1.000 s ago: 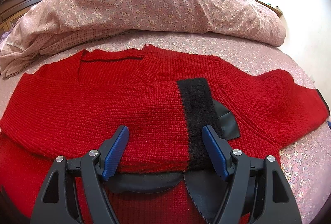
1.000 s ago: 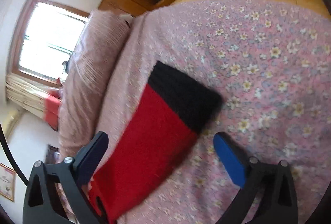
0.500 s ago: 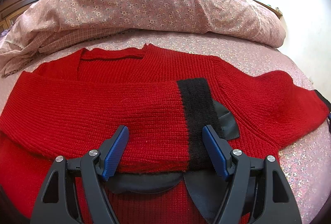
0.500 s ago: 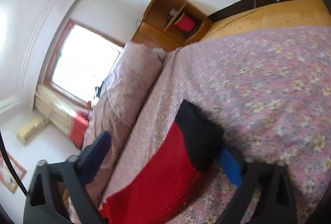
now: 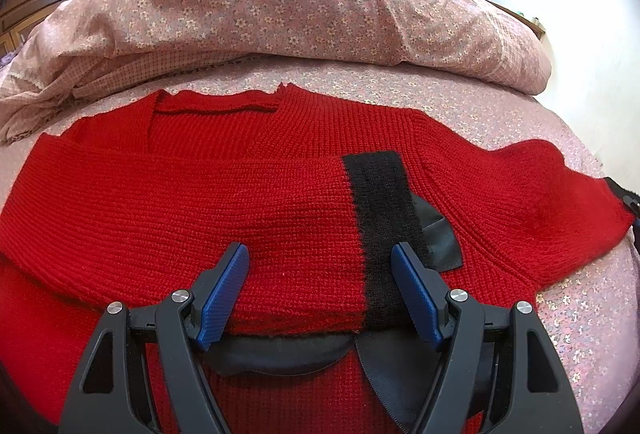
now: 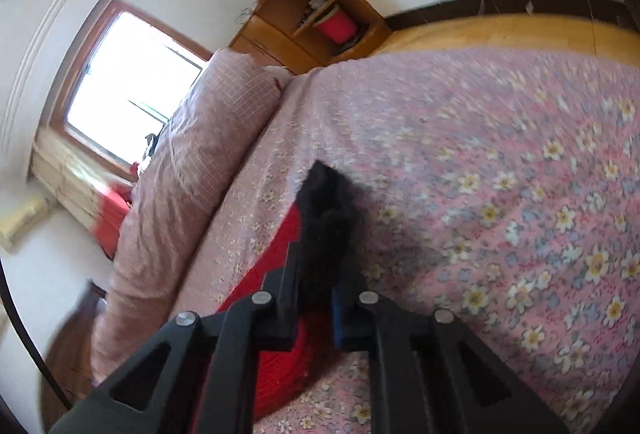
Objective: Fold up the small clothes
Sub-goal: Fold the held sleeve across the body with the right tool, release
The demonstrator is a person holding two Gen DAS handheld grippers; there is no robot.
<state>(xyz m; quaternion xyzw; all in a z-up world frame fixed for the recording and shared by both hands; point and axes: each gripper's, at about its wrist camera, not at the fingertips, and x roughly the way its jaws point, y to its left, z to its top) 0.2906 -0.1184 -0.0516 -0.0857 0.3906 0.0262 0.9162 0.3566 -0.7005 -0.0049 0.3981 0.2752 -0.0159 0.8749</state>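
While left tool [image 5: 320, 290] gapes, right tool [image 6: 314, 298] pinches black cuff [image 6: 326, 205].

closed the right gripper [image 6: 316, 286] from wide apart onto the black cuff [image 6: 326, 209] of the red sleeve [image 6: 276, 266], with the cuff bunched between the fingers and sticking out toward 12 o'clock. tilted the right wrist view, so more wall, window [image 6: 128, 89] and wooden shelf [image 6: 316, 13] came in toward 11 and 12 o'clock. drew the far sleeve end in the left wrist view slightly toward 3 o'clock.
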